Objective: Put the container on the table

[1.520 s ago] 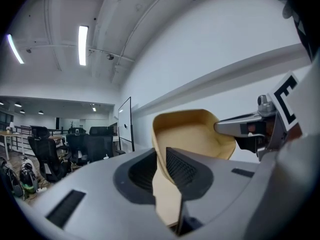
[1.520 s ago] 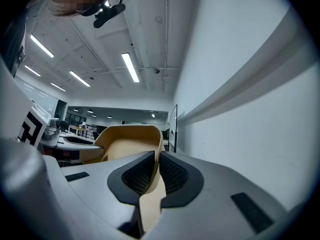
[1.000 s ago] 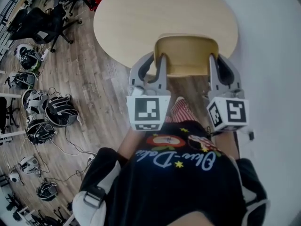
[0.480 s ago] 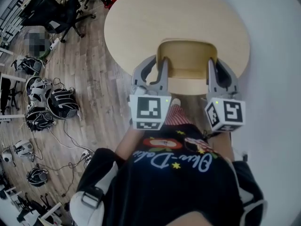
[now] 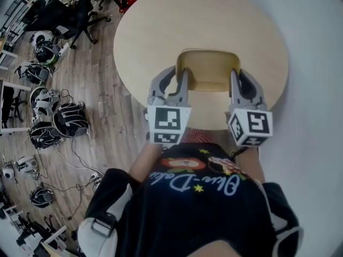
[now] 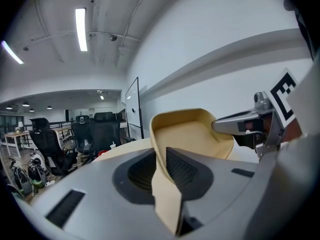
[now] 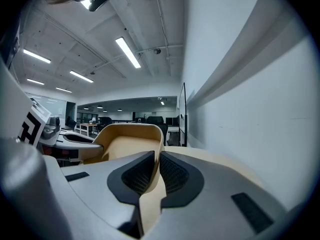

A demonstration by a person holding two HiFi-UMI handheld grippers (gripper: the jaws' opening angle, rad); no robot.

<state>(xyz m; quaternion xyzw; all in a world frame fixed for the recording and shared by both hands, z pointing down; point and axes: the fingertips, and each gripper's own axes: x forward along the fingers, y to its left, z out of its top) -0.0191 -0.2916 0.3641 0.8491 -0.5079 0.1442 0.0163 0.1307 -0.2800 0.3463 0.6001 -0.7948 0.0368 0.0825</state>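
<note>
The left gripper (image 5: 179,74) and right gripper (image 5: 238,75) each have their fingers (image 6: 182,170) clamped on opposite walls of the tan container (image 5: 209,71), over the round wooden counter (image 5: 161,25).

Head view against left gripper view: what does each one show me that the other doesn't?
Only the head view: the whole round table, the wood floor with dark gear, and the person's black shirt. Only the left gripper view: the left tongs shut on the container's wall, ceiling lights, a whiteboard. Both: the tan container held between both tongs, and the right tongs.
</note>
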